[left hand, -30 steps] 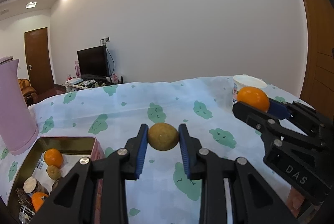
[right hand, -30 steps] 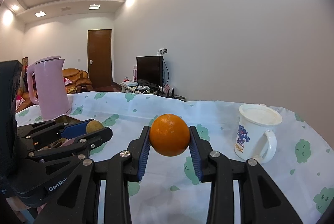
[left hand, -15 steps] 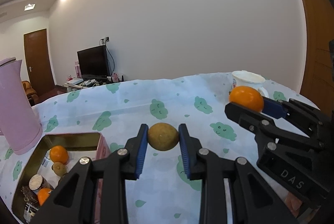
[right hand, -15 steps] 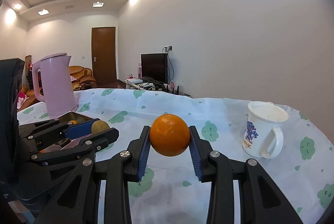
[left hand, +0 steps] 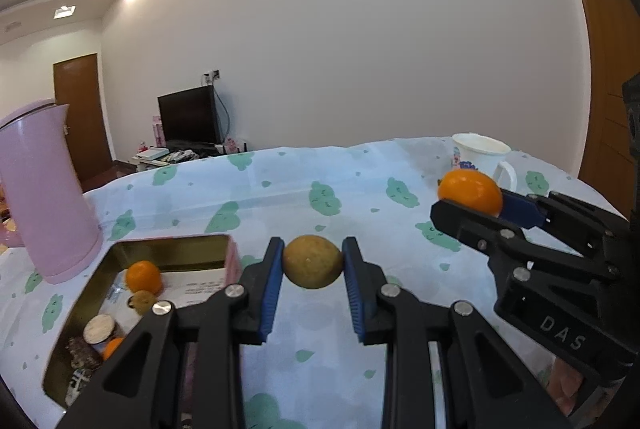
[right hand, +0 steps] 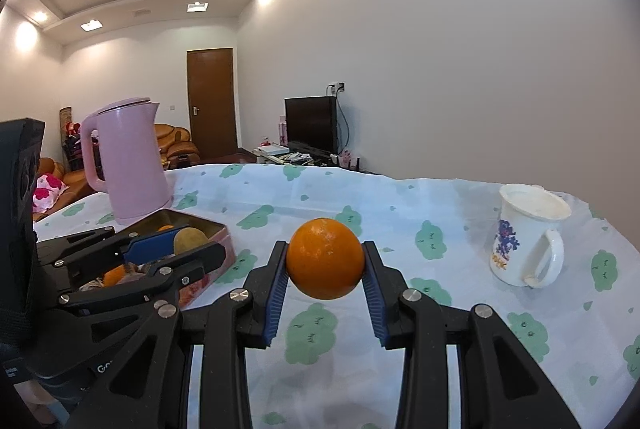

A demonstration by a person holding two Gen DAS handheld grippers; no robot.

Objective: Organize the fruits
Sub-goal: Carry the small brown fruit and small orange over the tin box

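Observation:
My left gripper is shut on a small yellow-brown fruit and holds it above the tablecloth, just right of a pink tin box. The tin holds an orange, a small brown fruit and other items. My right gripper is shut on an orange above the cloth. In the left wrist view the right gripper and its orange show at right. In the right wrist view the left gripper shows at left over the tin.
A pink kettle stands behind the tin; it also shows in the right wrist view. A white mug stands at the right; it also shows in the left wrist view. The tablecloth is white with green cloud prints.
Both grippers have risen and drawn back a little with their fruits still held. More of the tin and its contents shows in the left wrist view.

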